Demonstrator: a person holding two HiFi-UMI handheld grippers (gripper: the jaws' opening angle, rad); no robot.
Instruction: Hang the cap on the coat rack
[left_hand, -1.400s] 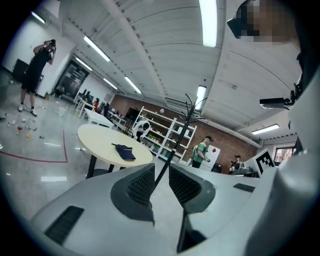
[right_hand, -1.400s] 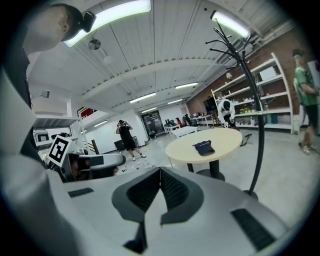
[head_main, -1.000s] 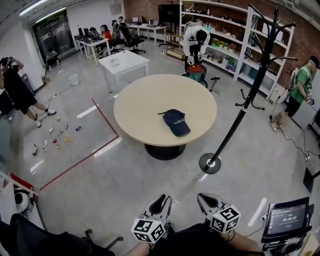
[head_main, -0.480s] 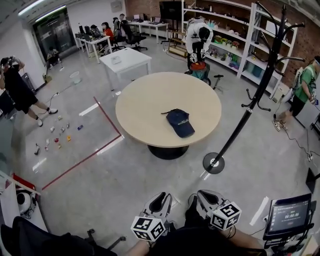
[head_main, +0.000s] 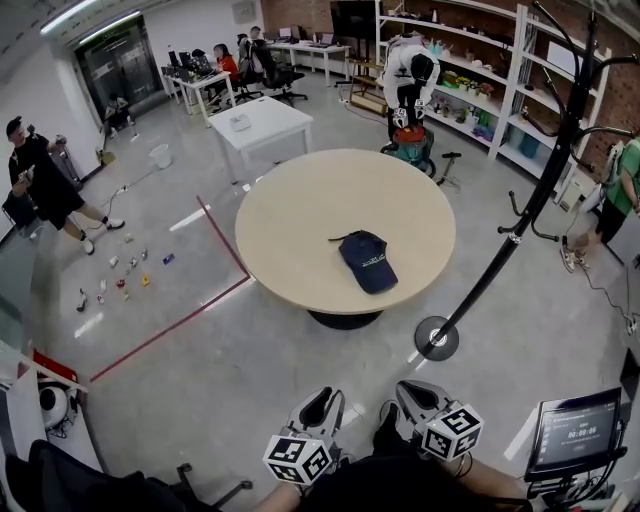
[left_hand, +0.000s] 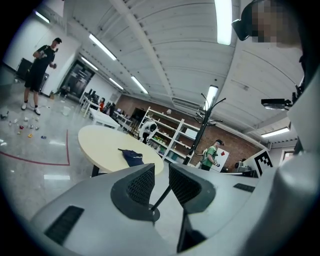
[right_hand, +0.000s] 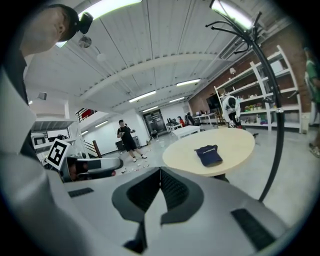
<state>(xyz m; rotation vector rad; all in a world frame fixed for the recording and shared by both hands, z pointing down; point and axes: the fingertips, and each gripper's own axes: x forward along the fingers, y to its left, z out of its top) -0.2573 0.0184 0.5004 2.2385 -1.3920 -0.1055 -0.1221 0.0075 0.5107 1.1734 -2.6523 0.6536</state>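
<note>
Navy cap (head_main: 368, 262) on table (head_main: 300, 220), well beyond left gripper (head_main: 322, 400), right gripper (head_main: 413, 394)

Bright, even light from long white ceiling strip lamps (left_hand: 223, 20), soft glare on glossy grey concrete floor (head_main: 200, 380), strong fisheye bend w/ dark corners, close foreground blurry.

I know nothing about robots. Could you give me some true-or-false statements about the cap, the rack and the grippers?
1. The cap lies on the round table. True.
2. The cap hangs on the coat rack. False: it is on the table.
3. The left gripper holds the cap. False: its jaws are shut on nothing.
4. The coat rack stands on the floor right of the table. True.
5. The right gripper is shut and empty. True.
</note>
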